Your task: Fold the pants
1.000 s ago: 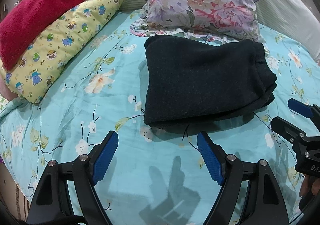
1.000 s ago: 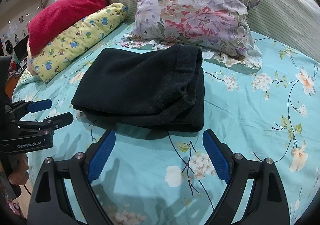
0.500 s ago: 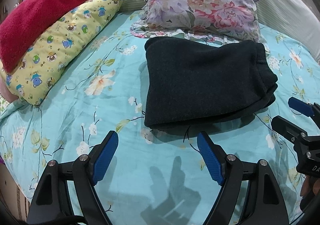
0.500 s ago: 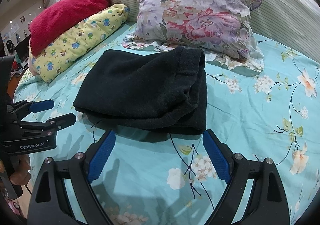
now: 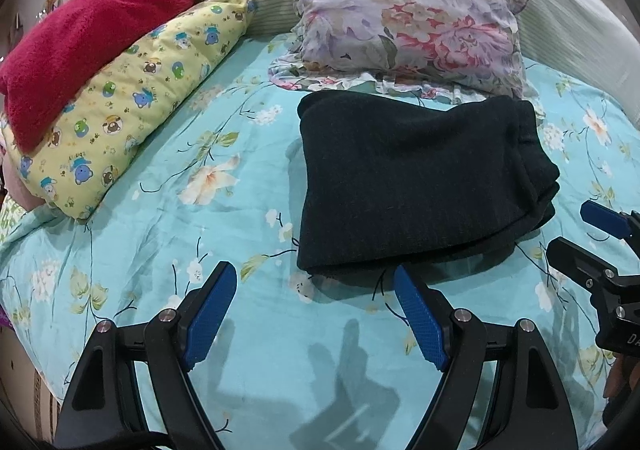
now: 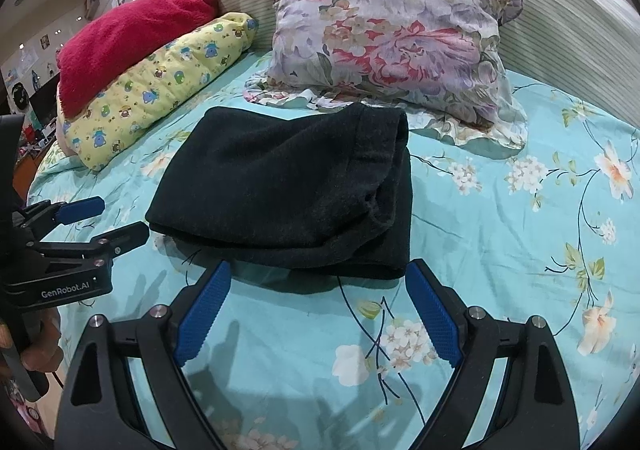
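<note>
Dark pants lie folded into a thick rectangle on the turquoise floral bedsheet; they also show in the right wrist view. My left gripper is open and empty, just short of the bundle's near left corner. My right gripper is open and empty, just in front of the bundle's near edge. Each gripper shows at the edge of the other's view, left and right, both apart from the pants.
A floral pillow lies right behind the pants against the striped headboard. A yellow cartoon-print quilt with a red blanket on it lies along the left side. The bed's edge is at the lower left.
Both grippers have drawn back slightly from the pants and tilted up a little. The pants have not moved.
</note>
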A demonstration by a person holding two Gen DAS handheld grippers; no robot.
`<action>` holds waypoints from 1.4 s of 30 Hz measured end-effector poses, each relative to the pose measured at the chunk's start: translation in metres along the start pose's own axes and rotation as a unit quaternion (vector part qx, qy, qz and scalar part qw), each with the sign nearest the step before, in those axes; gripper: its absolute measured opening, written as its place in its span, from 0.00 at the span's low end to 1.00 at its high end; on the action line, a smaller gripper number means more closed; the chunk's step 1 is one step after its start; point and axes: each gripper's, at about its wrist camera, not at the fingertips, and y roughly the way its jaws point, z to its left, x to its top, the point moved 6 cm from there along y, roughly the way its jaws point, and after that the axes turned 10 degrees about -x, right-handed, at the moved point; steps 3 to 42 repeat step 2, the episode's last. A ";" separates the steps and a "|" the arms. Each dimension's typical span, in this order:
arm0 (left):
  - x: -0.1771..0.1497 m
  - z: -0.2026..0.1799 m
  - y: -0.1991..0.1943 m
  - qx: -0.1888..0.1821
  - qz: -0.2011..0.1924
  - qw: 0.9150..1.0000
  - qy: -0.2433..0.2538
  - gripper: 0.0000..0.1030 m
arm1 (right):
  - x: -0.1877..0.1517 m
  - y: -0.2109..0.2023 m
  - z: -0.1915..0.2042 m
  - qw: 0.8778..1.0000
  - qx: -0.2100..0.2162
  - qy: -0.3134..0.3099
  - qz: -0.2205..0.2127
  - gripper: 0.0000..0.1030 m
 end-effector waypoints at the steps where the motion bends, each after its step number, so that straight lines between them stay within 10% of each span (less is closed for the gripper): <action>1: 0.001 0.000 0.000 0.002 -0.002 1.000 0.002 0.79 | 0.000 0.000 0.000 1.000 0.000 0.000 0.000 0.87; 42: 0.001 0.000 -0.001 0.002 -0.002 1.000 0.003 0.79 | 0.000 0.000 0.000 1.000 0.000 0.000 0.000 0.87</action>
